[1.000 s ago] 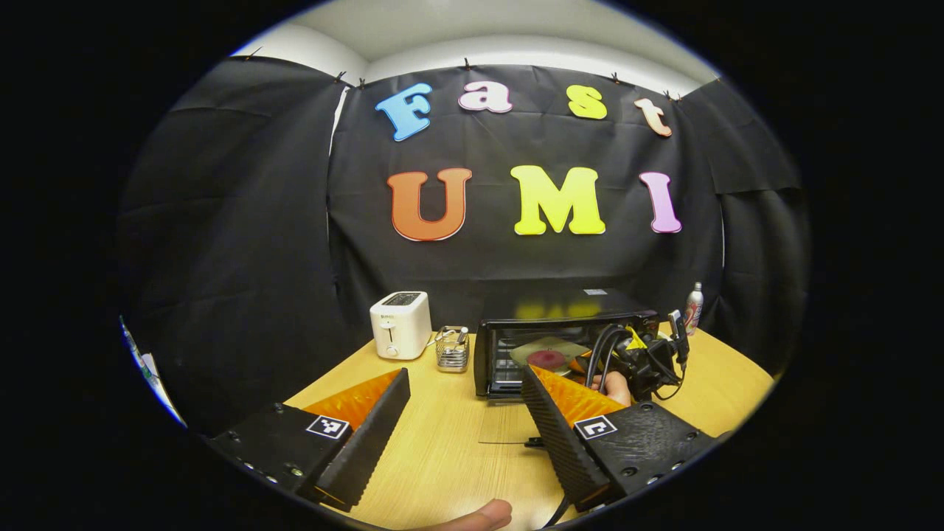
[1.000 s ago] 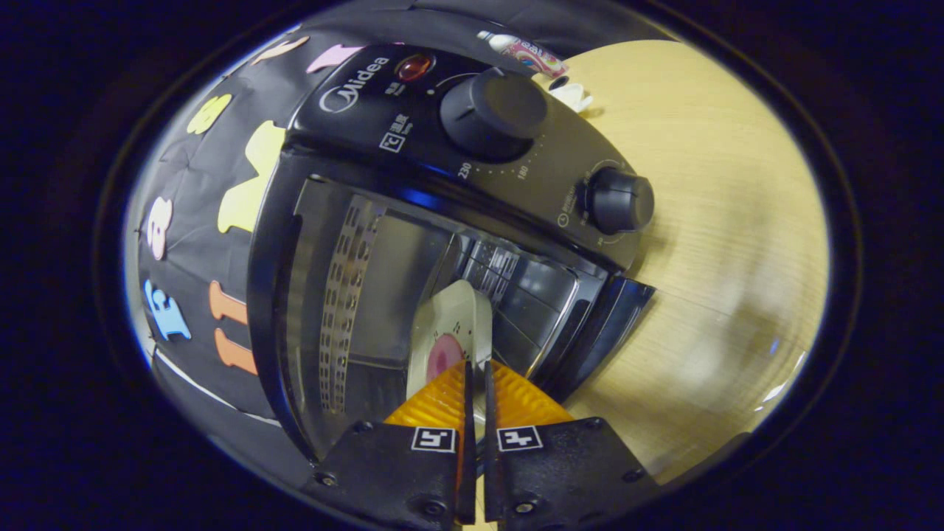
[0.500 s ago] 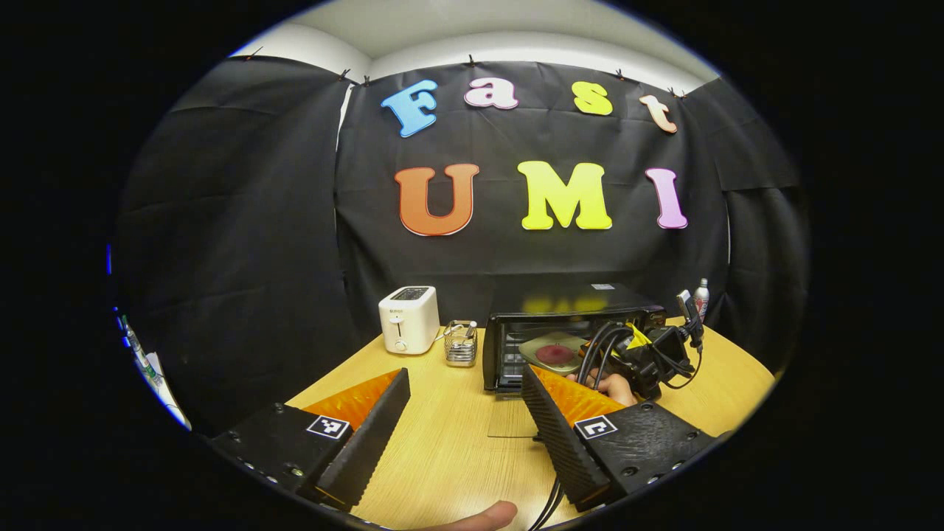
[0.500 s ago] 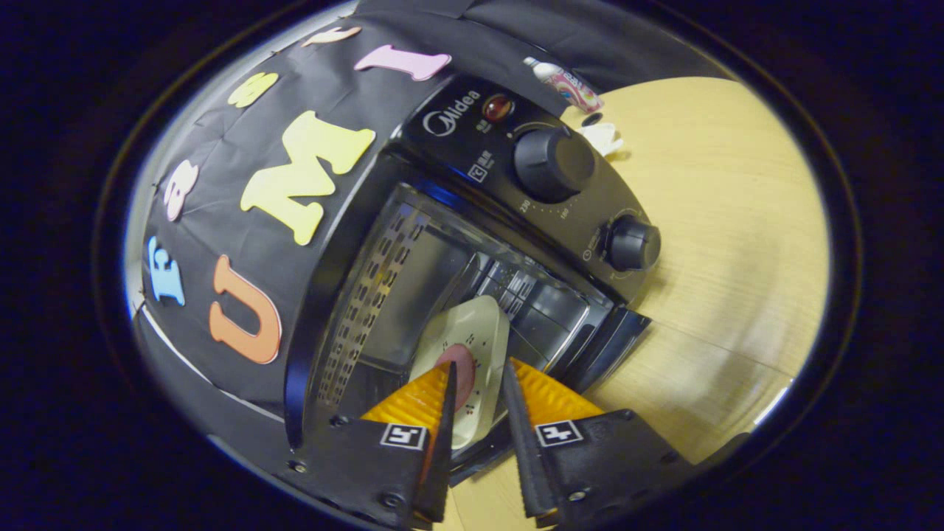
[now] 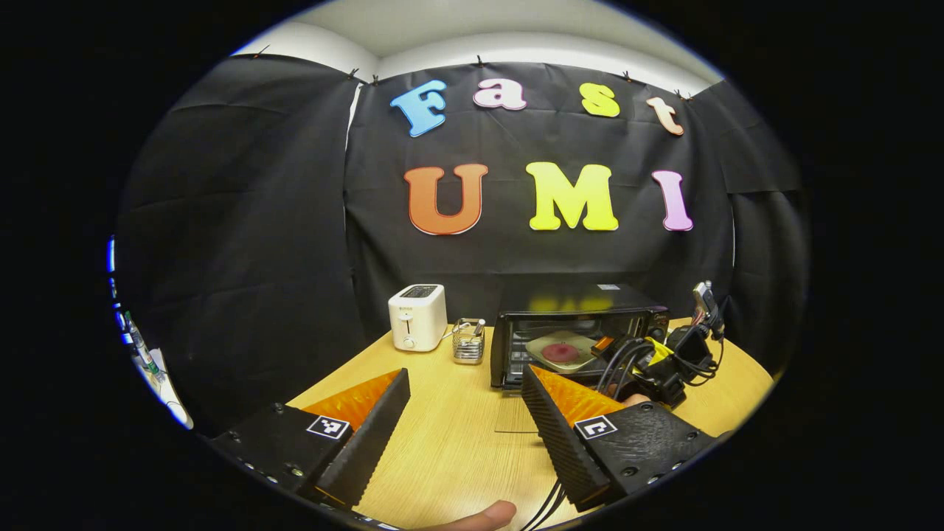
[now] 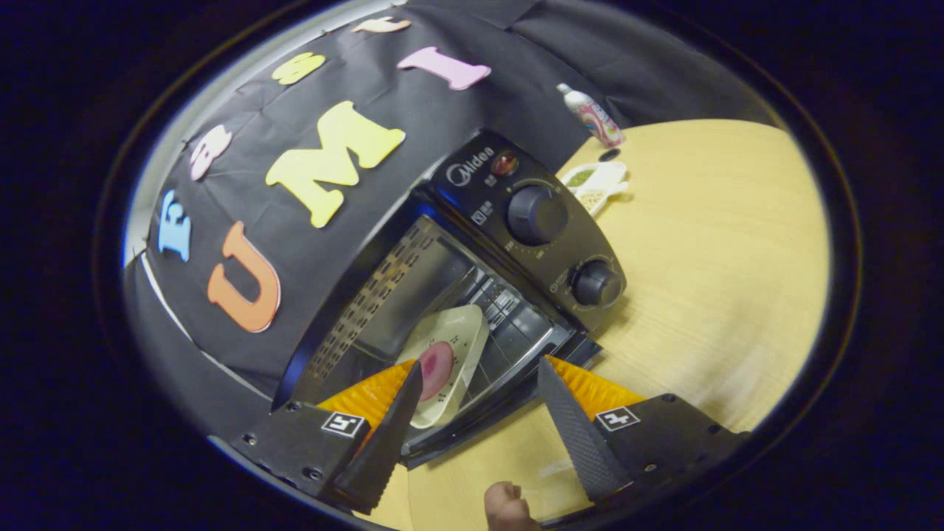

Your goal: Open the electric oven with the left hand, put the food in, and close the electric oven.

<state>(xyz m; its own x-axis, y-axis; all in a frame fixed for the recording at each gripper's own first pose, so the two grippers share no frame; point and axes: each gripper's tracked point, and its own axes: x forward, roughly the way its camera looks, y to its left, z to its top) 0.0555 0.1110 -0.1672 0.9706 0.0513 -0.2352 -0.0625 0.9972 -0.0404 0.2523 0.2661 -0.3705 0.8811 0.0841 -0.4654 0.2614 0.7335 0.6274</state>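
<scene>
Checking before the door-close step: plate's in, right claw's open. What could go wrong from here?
1. The plate with the food sits near the front of the oven; the closing door may catch it.
2. The right claw, open, is close to the oven mouth and could snag the plate rim.
3. The right claw's cables hang before the opening.

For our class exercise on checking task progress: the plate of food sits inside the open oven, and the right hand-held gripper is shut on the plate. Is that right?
Not quite. The right gripper view shows the right hand-held gripper open, clear of the plate, which does sit inside the open oven.
</scene>
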